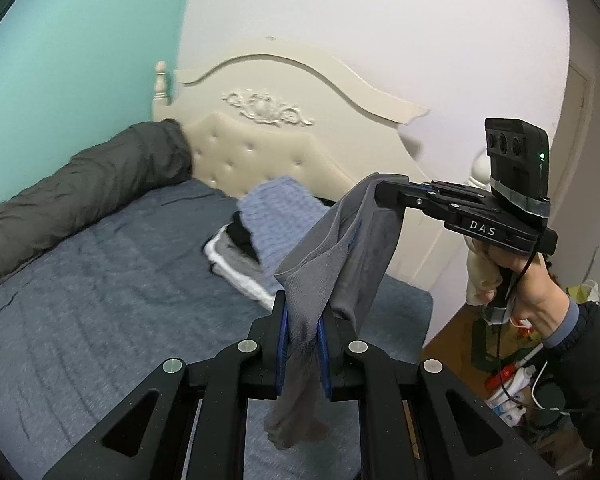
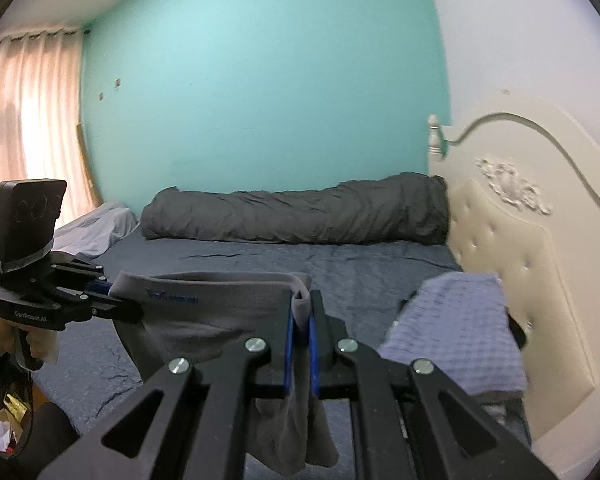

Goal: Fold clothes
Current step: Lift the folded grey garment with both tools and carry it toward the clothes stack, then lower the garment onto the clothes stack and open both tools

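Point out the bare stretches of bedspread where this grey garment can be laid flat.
The blue bedspread is bare between the rolled dark duvet along the teal wall and the near edge. It is crowded by the cream headboard, where the stack of folded clothes sits. Both grippers hold the grey garment in the air.

Plain grey knit garment, small blue lettering on waistband. Black left gripper with blue pads; black right gripper, blue pads too. Pale blue-lilac waffle-check folded cloth topping stack of black, grey, white folded pieces. Dark slate-blue quilted bedspread. Charcoal crinkled long bolster. Cream tufted headboard, white carved floral ornament. Turquoise wall; adjoining pale lilac-white wall. Pinkish sheer curtain.
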`<state>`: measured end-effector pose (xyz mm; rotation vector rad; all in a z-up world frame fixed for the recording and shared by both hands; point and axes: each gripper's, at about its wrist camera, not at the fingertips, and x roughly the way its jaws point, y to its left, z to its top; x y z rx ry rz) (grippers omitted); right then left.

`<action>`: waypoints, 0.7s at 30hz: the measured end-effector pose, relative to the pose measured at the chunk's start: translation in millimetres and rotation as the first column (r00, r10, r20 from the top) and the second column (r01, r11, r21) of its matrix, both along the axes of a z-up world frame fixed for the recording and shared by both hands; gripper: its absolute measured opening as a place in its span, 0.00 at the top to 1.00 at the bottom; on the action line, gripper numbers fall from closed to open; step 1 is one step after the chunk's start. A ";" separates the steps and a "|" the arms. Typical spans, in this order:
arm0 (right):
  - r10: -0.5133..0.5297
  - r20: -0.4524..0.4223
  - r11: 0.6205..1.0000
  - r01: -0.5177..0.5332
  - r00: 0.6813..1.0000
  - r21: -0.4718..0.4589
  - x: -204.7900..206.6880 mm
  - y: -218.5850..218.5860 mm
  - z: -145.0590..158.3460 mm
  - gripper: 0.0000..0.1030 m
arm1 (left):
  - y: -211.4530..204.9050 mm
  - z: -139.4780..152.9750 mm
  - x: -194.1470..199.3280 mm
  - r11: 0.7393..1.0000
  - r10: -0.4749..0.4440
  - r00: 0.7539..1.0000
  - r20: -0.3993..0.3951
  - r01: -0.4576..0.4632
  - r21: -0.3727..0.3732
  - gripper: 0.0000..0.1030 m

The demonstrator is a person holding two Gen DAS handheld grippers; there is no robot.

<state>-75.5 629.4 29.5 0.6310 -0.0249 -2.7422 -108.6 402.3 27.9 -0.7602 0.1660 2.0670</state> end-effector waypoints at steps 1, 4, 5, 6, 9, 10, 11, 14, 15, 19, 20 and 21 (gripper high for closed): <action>-0.012 0.001 1.000 0.012 1.000 -0.001 1.3 9.8 -1.2 0.94 | 10.5 -0.4 -0.6 1.000 -0.010 1.000 0.000 0.010 -0.002 0.87; -0.047 0.001 0.999 0.047 0.999 -0.007 3.5 38.2 -3.6 0.94 | 39.8 -1.2 -4.4 0.999 -0.032 0.999 0.004 0.032 0.000 0.87; -0.060 -0.001 0.998 0.060 0.998 -0.010 4.1 48.6 -3.8 0.94 | 50.3 -1.5 -6.3 0.999 -0.039 0.999 0.007 0.039 0.002 0.87; -0.071 -0.004 0.997 0.071 0.997 -0.013 4.7 58.5 -3.9 0.94 | 63.7 -1.7 -9.2 0.999 -0.048 0.999 0.009 0.048 0.004 0.87; -0.104 -0.001 0.994 0.104 0.995 -0.015 2.3 88.7 -3.7 0.94 | 92.5 -2.5 -20.8 0.998 -0.065 0.998 0.017 0.064 0.010 0.87; -0.114 0.000 0.993 0.114 0.994 -0.011 0.0 97.4 -3.2 0.94 | 102.8 -2.6 -26.2 0.998 -0.068 0.998 0.018 0.067 0.013 0.87; -0.122 0.001 0.992 0.122 0.993 -0.008 -3.2 105.4 -2.4 0.94 | 111.4 -2.7 -31.1 0.997 -0.070 0.997 0.021 0.070 0.016 0.87; -0.146 0.001 0.989 0.146 0.989 0.003 -16.3 126.7 0.8 0.94 | 139.0 -5.1 -52.5 0.997 -0.073 0.997 0.040 0.072 0.030 0.87; -0.152 0.000 0.988 0.152 0.988 0.004 -20.8 133.3 1.4 0.94 | 147.5 -6.1 -60.0 0.997 -0.074 0.996 0.045 0.073 0.031 0.87; -0.184 0.006 0.983 0.183 0.983 0.024 -44.3 158.0 1.6 0.94 | 182.3 -9.2 -93.5 0.997 -0.074 0.996 0.053 0.072 0.028 0.87; -0.193 0.010 0.981 0.192 0.981 0.033 -52.4 164.1 1.3 0.94 | 188.3 -11.6 -103.3 0.997 -0.069 0.996 0.062 0.068 0.028 0.87; -0.200 0.022 0.979 0.199 0.980 0.041 -63.6 169.8 0.2 0.94 | 194.1 -14.3 -113.9 0.998 -0.063 0.995 0.073 0.061 0.029 0.87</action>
